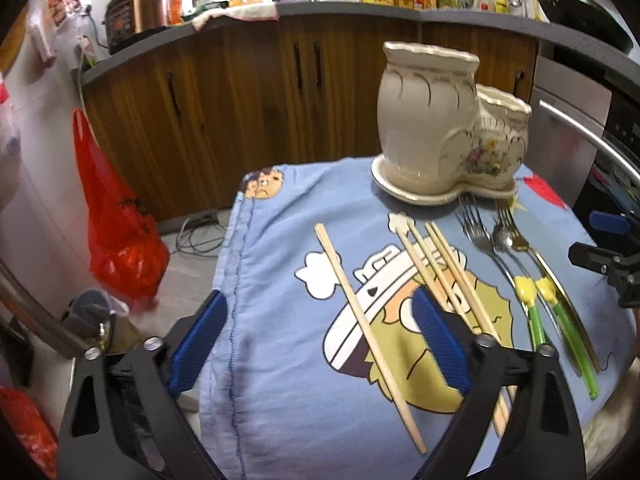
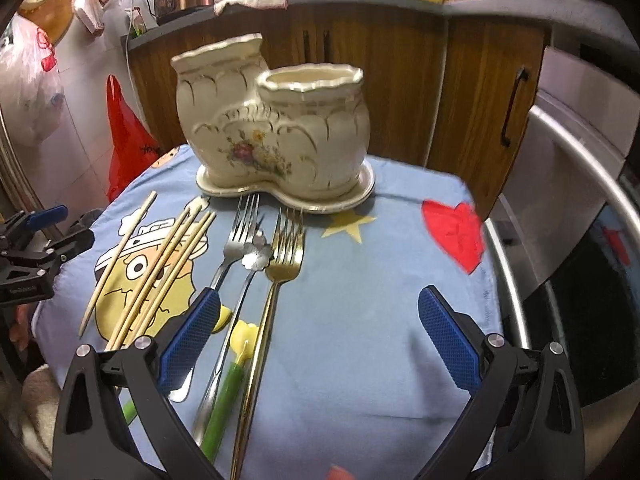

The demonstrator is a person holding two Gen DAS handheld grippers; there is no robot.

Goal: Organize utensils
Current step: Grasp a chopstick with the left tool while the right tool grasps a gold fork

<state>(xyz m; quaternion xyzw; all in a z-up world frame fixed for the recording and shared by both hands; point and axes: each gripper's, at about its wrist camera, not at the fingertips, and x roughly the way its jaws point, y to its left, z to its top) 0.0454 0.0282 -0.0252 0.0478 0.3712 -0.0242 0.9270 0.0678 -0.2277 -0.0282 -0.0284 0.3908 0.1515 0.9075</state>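
Note:
A cream ceramic double-pot holder (image 1: 444, 128) (image 2: 276, 132) stands at the far side of a table covered with a blue cartoon cloth (image 1: 288, 360) (image 2: 360, 320). Several wooden chopsticks (image 1: 368, 320) (image 2: 160, 268) lie on the cloth; one lies apart to the left. A silver fork (image 2: 236, 232), a gold fork (image 2: 280, 268) and two green-handled utensils with yellow flowers (image 1: 536, 312) (image 2: 236, 356) lie to their right. My left gripper (image 1: 320, 340) is open above the lone chopstick. My right gripper (image 2: 320, 336) is open above the fork handles.
Wooden kitchen cabinets (image 1: 248, 92) under a grey counter stand behind the table. A red plastic bag (image 1: 116, 232) hangs at the left. A steel oven front (image 2: 568, 208) is at the right. Cables lie on the floor (image 1: 196, 236).

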